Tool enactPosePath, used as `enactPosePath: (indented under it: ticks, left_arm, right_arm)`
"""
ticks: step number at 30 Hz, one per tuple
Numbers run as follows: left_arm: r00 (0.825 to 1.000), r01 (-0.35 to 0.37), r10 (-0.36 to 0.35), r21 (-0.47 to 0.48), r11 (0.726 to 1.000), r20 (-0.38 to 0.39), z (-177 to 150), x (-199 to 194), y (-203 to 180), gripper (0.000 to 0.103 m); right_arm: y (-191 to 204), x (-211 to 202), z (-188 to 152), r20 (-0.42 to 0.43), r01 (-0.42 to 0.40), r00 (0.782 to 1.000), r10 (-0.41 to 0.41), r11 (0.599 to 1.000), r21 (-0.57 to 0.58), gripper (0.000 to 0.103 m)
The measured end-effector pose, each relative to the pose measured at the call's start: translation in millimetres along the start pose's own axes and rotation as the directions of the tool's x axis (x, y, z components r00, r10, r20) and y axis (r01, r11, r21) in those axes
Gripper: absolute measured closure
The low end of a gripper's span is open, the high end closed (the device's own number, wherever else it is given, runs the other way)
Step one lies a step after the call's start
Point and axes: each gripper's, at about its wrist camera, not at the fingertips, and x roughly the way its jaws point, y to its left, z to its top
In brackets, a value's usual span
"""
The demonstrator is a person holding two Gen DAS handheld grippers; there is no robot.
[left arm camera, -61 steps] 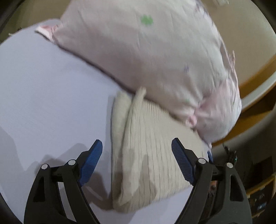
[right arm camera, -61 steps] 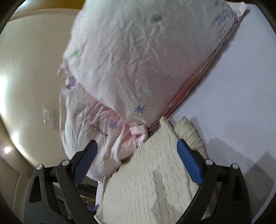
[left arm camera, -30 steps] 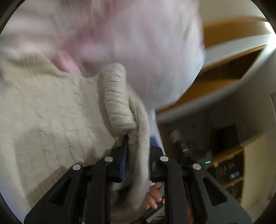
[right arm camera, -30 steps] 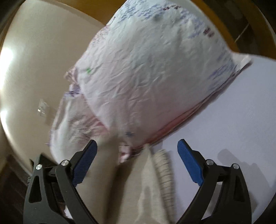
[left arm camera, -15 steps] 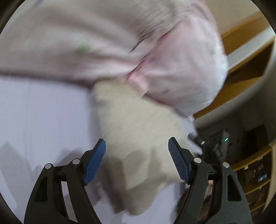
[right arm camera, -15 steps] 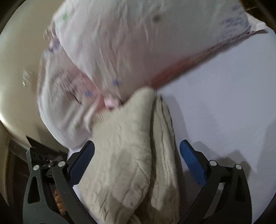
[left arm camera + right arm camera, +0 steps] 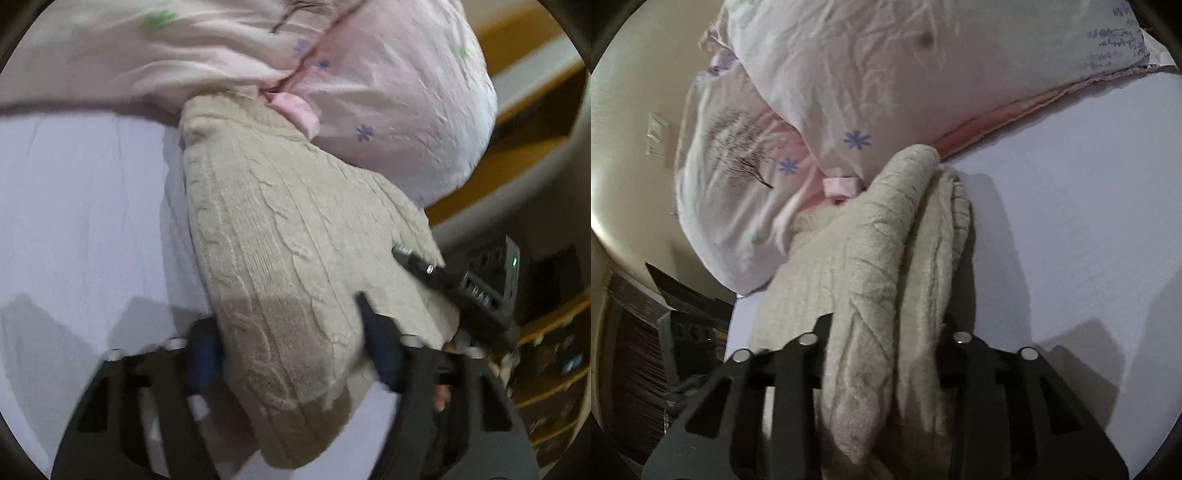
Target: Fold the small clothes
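Note:
A folded cream cable-knit garment [image 7: 280, 251] lies on the pale lilac bed sheet [image 7: 74, 206], its far corner against a pink flowered pillow [image 7: 388, 92]. My left gripper [image 7: 291, 350] has its blue pads on either side of the garment's near fold, closing on it. In the right wrist view the garment [image 7: 886, 280] is bunched into thick folds, and my right gripper [image 7: 882, 343] is shut on them. The right gripper's body also shows in the left wrist view [image 7: 461, 284] at the garment's right edge.
The pillow [image 7: 886, 74] fills the far side in both views. The bed's right edge drops off to wooden furniture [image 7: 535, 122] and shelves. A cream wall with a switch plate [image 7: 657, 133] is at the left of the right wrist view.
Both grippers were open half a second ago. They have moved in on the cream garment and closed on its near folds. The garment is bunched more than before.

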Motion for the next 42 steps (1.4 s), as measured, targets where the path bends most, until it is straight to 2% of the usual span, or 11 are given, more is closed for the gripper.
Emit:
enactPosePath:
  ticks: [4, 8, 13, 16, 19, 24, 27, 30, 32, 36, 42]
  left_arm:
    - [0.999, 0.03, -0.031, 0.079, 0.996, 0.015, -2, -48, 11, 0.058]
    - [0.994, -0.101, 0.089, 0.2, 0.975, 0.067, -14, -92, 28, 0.051]
    - [0.951, -0.267, 0.217, 0.225, 0.937, 0.222, -31, -129, 28, 0.044]
    - [0.943, -0.223, 0.128, 0.295, 0.929, 0.308, -34, -140, 1, 0.037]
    - [0.965, -0.176, 0.082, 0.382, 0.907, 0.248, -31, -112, -24, 0.037]
    - [0.992, -0.126, 0.106, 0.475, 0.871, 0.069, -48, -69, -21, 0.062]
    - [0.992, -0.122, 0.113, 0.511, 0.851, 0.05, -57, -65, -19, 0.064]
    - [0.99, -0.137, 0.121, 0.509, 0.85, 0.066, -61, -71, -20, 0.063]
    - [0.99, -0.13, 0.092, 0.454, 0.881, 0.105, -63, -86, -17, 0.061]
    - [0.957, -0.229, 0.145, 0.353, 0.907, 0.251, -81, -124, -14, 0.021]
    - [0.891, -0.427, 0.365, 0.23, 0.874, 0.27, -103, -126, -12, 0.004]
  right_arm:
    - [29, 12, -20, -0.066, -0.158, 0.986, 0.155, 0.987, -0.04, 0.075]
    - [63, 52, -46, -0.2, -0.055, 0.98, 0.017, 0.981, -0.188, 0.056]
    - [66, 4, -37, 0.034, 0.029, 0.999, -0.024, 0.987, -0.16, 0.047]
    - [72, 5, -32, 0.021, 0.028, 0.999, -0.025, 0.987, -0.16, 0.056]
    - [86, 34, -41, -0.041, 0.122, 0.99, -0.138, 0.955, -0.271, 0.092]
    - [73, 16, -33, 0.079, 0.234, 0.972, -0.221, 0.935, -0.267, 0.094]
    - [63, 30, -41, 0.036, 0.271, 0.962, -0.272, 0.924, -0.27, 0.092]
    - [77, 5, -46, 0.115, 0.304, 0.952, -0.283, 0.91, -0.281, 0.077]
    - [99, -14, -57, 0.192, 0.297, 0.95, -0.247, 0.905, -0.305, 0.07]
    - [132, -34, -102, 0.148, 0.174, 0.981, -0.122, 0.894, -0.413, 0.055]
    - [123, 6, -130, 0.063, 0.303, 0.95, -0.307, 0.847, -0.436, 0.061]
